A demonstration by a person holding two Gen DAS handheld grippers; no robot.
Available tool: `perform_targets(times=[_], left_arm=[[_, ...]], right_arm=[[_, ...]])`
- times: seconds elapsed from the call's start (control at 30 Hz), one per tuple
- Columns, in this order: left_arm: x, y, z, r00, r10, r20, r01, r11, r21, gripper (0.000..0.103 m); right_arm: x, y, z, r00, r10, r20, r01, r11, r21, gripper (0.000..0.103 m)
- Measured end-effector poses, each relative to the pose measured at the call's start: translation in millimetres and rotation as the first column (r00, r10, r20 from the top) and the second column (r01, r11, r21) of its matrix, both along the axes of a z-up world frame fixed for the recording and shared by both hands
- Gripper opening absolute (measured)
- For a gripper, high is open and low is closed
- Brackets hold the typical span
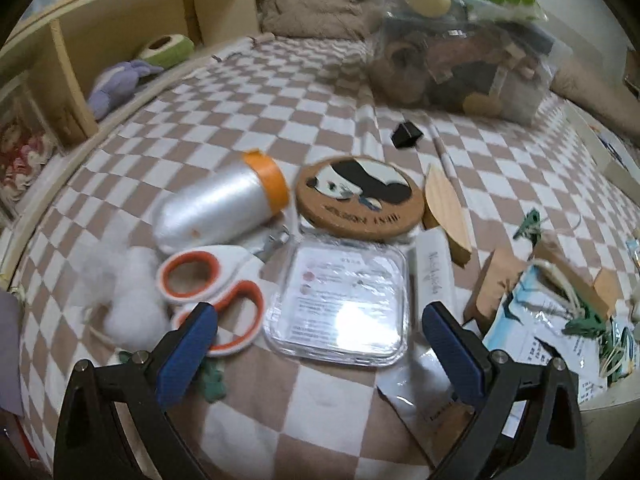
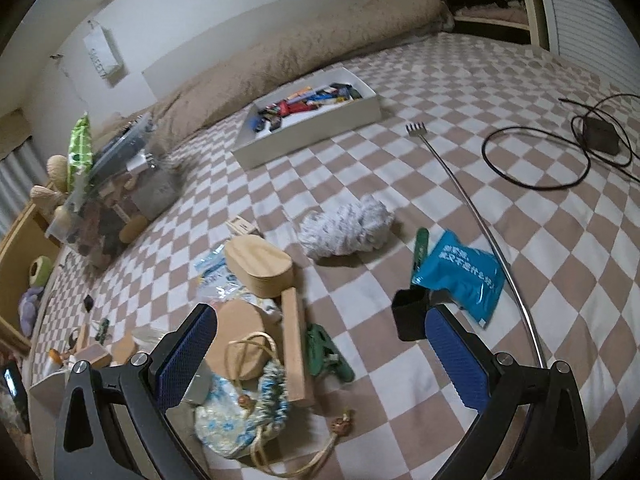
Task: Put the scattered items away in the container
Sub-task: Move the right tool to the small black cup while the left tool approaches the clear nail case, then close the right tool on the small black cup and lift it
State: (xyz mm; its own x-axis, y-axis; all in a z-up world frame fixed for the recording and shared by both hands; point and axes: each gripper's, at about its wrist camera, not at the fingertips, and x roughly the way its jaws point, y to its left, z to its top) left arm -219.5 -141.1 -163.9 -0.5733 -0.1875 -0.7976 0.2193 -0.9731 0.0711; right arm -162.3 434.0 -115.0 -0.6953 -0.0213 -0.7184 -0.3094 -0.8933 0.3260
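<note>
My left gripper (image 1: 320, 332) is open and empty, just above a clear square plastic case (image 1: 338, 304). Beside the case lie orange-handled scissors (image 1: 216, 292), a spool of white thread with an orange end (image 1: 224, 200), a round panda coaster (image 1: 360, 196) and a white tube (image 1: 434, 272). My right gripper (image 2: 320, 336) is open and empty over a pile: a blue-white drawstring pouch (image 2: 240, 416), a wooden block (image 2: 294, 340), a green clip (image 2: 328, 354) and an oval wooden box (image 2: 258, 266). A clear storage bin (image 1: 460, 64) stuffed with items stands at the back; it also shows in the right wrist view (image 2: 116, 208).
A white tray of small items (image 2: 308, 120), a metal back scratcher (image 2: 476, 224), a blue packet (image 2: 460, 276), a black cup (image 2: 410, 314), a crumpled cloth (image 2: 344, 232) and a black cable with charger (image 2: 560, 148) lie on the checked bedspread. A wooden shelf (image 1: 100, 52) runs along the left.
</note>
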Motion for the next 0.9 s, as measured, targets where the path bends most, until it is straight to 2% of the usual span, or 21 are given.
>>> perform_targets(times=[0.27, 0.4, 0.5, 0.6, 0.67, 0.73, 0.9], left_arm=[[-8, -4, -7, 1.0, -0.024, 0.001, 0.024, 0.998, 0.061, 0.103], [-10, -5, -8, 1.0, -0.018, -0.002, 0.018, 0.997, 0.073, 0.103], [-10, -4, -10, 1.0, -0.019, -0.002, 0.019, 0.998, 0.06, 0.103], [-10, -1, -13, 1.0, -0.019, 0.004, 0.019, 0.999, 0.042, 0.103], [-13, 6, -19, 0.999, -0.032, 0.035, 0.032, 0.999, -0.002, 0.103], [-15, 7, -20, 0.999, -0.028, 0.041, 0.029, 1.0, -0.008, 0.103], [-17, 3, -20, 0.998, -0.026, 0.052, 0.025, 1.0, 0.009, 0.103]], right_arm=[[-4, -2, -10, 0.999, 0.013, 0.04, -0.014, 1.0, 0.016, 0.103], [-2, 2, -13, 0.999, 0.012, 0.038, -0.011, 1.0, -0.024, 0.103], [5, 3, -14, 1.0, 0.025, -0.015, -0.026, 0.998, -0.061, 0.103], [10, -1, -11, 0.998, 0.019, -0.058, -0.019, 1.0, -0.014, 0.103], [11, 0, -10, 0.998, 0.009, -0.061, -0.008, 1.0, 0.011, 0.103], [10, 7, -13, 0.998, -0.004, -0.059, 0.003, 1.0, -0.017, 0.103], [19, 42, -16, 0.992, -0.112, -0.056, 0.105, 0.988, -0.118, 0.103]])
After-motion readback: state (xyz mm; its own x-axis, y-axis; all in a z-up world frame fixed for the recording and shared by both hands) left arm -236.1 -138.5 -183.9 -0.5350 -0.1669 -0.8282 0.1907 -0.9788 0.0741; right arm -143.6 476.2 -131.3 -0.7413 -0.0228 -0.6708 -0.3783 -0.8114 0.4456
